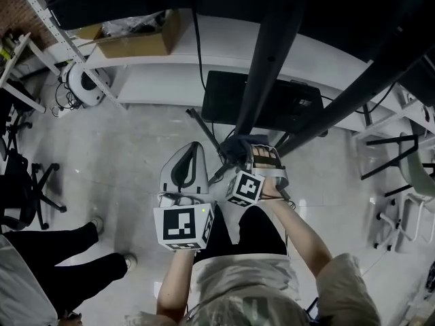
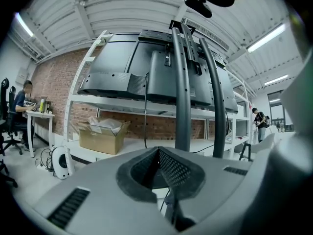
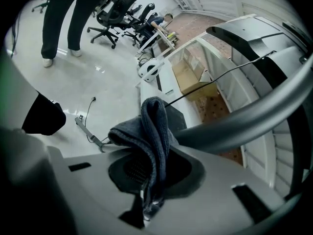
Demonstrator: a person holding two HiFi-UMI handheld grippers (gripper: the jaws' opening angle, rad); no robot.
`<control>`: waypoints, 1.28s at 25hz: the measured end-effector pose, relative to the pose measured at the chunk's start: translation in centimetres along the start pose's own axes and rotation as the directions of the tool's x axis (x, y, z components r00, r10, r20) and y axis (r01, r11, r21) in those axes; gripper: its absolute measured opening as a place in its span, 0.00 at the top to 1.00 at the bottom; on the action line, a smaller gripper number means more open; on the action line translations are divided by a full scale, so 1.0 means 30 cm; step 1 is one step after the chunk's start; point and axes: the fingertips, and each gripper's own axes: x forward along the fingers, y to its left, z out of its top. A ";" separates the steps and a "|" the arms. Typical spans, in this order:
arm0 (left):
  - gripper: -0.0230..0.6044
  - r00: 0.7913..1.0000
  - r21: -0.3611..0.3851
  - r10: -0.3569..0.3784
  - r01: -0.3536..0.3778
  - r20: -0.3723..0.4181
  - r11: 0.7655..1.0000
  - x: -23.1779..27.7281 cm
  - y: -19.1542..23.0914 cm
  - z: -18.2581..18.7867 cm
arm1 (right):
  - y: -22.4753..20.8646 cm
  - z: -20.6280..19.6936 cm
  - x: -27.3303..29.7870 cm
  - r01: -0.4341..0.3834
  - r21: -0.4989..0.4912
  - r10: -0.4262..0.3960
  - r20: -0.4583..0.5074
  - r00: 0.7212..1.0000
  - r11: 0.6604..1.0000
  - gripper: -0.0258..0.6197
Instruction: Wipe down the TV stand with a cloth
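Note:
The TV stand's black poles (image 1: 272, 53) rise from a black base plate (image 1: 224, 100) on the floor in the head view. My right gripper (image 1: 246, 153) is shut on a dark grey cloth (image 1: 234, 147), which is held close against the lower part of a pole. In the right gripper view the cloth (image 3: 151, 131) hangs folded between the jaws of the right gripper (image 3: 149, 165), beside a curved black pole (image 3: 234, 126). My left gripper (image 1: 192, 148) hovers just left of the stand, shut and holding nothing. The left gripper view looks past the left gripper (image 2: 159, 153) at the poles (image 2: 182, 92) and the TV's back (image 2: 146, 67).
A white shelf unit (image 1: 163, 80) stands behind the stand and holds a cardboard box (image 1: 132, 39). A round white device (image 1: 85, 83) sits by its leg. A person in black trousers (image 1: 47, 263) stands at the lower left near an office chair (image 1: 20, 182). White racks (image 1: 401, 202) stand at the right.

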 end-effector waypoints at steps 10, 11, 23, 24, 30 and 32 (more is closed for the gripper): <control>0.94 0.998 0.018 0.062 -0.061 -0.028 0.998 -0.151 -0.029 0.310 | -0.291 0.080 -0.414 -0.063 0.314 0.017 0.148 0.989 0.947 0.87; 0.94 0.999 0.036 0.050 -0.050 -0.020 0.998 -0.166 -0.060 0.374 | -0.371 0.090 -0.506 -0.063 0.396 -0.011 0.181 0.984 0.916 0.87; 0.94 0.960 0.160 -0.144 0.107 0.242 0.981 -0.259 -0.534 0.801 | -0.954 -0.075 -1.329 -0.034 0.912 -0.555 0.278 0.784 0.409 0.87; 0.94 0.953 0.170 -0.161 0.120 0.255 0.978 -0.264 -0.574 0.812 | -0.950 -0.100 -1.355 -0.039 0.918 -0.566 0.276 0.777 0.395 0.87; 0.94 0.936 0.196 -0.200 0.147 0.289 0.970 -0.286 -0.716 0.845 | -0.955 -0.207 -1.464 -0.013 0.923 -0.616 0.267 0.741 0.384 0.87; 0.94 0.933 0.192 -0.205 0.152 0.297 0.970 -0.288 -0.744 0.863 | -0.967 -0.223 -1.486 0.003 0.920 -0.626 0.265 0.733 0.392 0.87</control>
